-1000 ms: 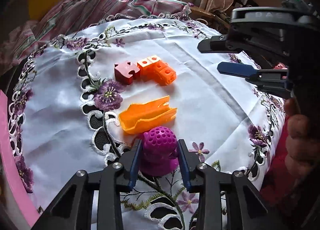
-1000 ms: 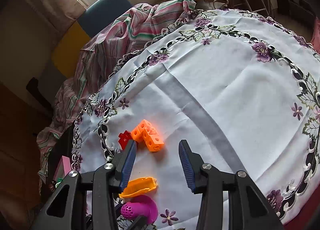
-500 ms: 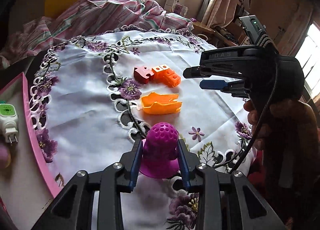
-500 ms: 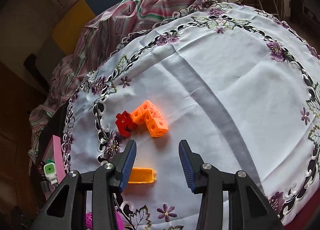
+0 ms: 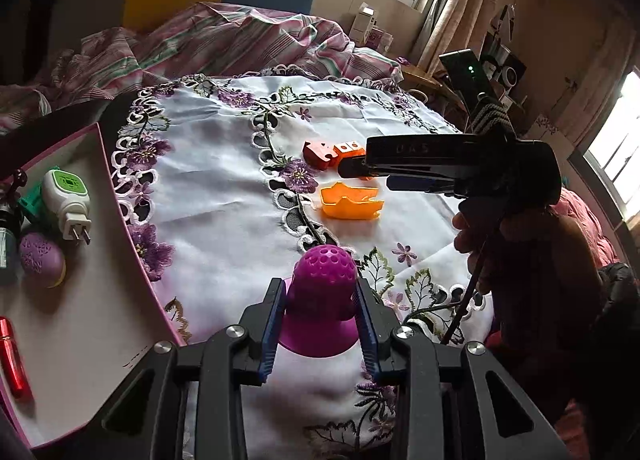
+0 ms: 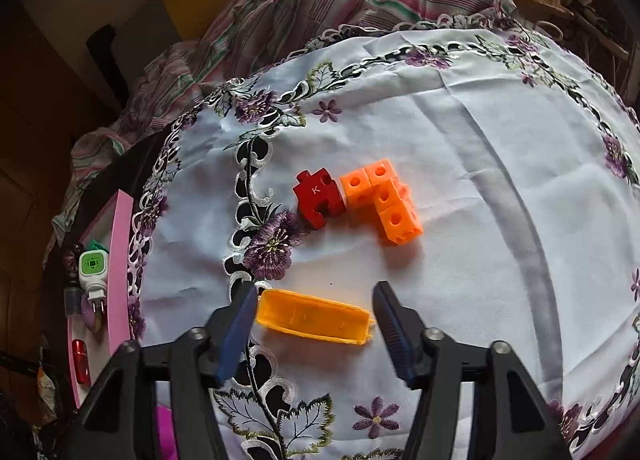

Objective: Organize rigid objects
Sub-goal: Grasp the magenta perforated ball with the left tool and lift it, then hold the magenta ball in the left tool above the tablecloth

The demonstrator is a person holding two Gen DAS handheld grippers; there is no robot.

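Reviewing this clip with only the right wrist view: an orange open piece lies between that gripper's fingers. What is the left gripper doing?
Observer: The left gripper is shut on a purple toy with a dimpled dome.
Operator: Is a hand visible on the right gripper?
Observer: Yes, a hand grips its handle. The right gripper has its jaws opening, with the orange piece between them, untouched.
Operator: What lies in the pink box?
Observer: In the pink box, a purple egg-shaped item lies beside a white plug; its shape is clear only in the left wrist view.
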